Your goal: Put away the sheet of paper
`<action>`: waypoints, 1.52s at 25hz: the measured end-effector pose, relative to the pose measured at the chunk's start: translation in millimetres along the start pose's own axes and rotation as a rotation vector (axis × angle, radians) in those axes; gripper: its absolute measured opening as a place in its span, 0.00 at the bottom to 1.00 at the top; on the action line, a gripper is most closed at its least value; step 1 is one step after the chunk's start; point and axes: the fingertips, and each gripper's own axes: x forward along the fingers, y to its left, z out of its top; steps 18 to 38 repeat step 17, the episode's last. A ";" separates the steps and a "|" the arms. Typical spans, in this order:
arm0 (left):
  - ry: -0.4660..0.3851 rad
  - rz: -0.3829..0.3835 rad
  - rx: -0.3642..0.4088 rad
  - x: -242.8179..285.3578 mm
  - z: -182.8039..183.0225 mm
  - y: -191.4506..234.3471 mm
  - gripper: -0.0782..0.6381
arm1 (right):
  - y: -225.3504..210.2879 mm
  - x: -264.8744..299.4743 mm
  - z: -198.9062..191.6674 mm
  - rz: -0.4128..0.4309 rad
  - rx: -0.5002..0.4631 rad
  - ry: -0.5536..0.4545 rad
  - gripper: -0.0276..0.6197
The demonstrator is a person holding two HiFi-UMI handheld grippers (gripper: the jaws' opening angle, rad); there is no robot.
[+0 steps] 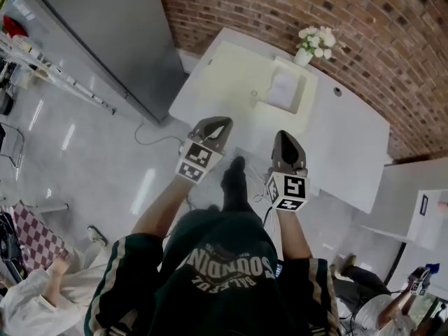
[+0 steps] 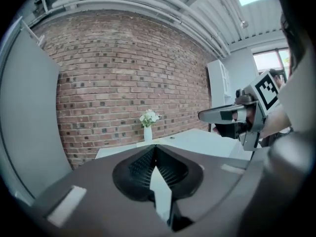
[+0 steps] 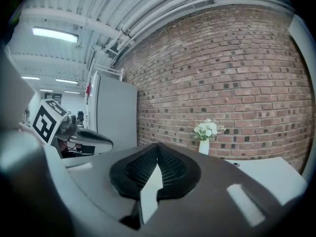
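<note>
A white sheet of paper (image 1: 284,89) lies on a pale yellow mat (image 1: 234,75) on the white table (image 1: 350,135), ahead of both grippers. My left gripper (image 1: 218,123) hovers over the table's near edge, below and left of the sheet. Its jaws are shut with nothing between them, and the left gripper view shows the tips (image 2: 155,147) meeting. My right gripper (image 1: 283,137) is held beside it, about level, also shut and empty, with its tips (image 3: 158,146) pressed together. Each gripper view catches the other one: the right gripper (image 2: 224,115) and the left gripper (image 3: 89,138).
A white vase of flowers (image 1: 313,44) stands at the table's far edge by the brick wall (image 1: 294,5). A tall grey cabinet (image 1: 105,40) stands to the left. Other people are on the floor at lower left (image 1: 42,285) and lower right (image 1: 392,306).
</note>
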 end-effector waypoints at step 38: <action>-0.010 -0.013 0.010 -21.3 10.1 -4.8 0.12 | 15.1 -12.0 9.3 0.018 -0.020 -0.011 0.02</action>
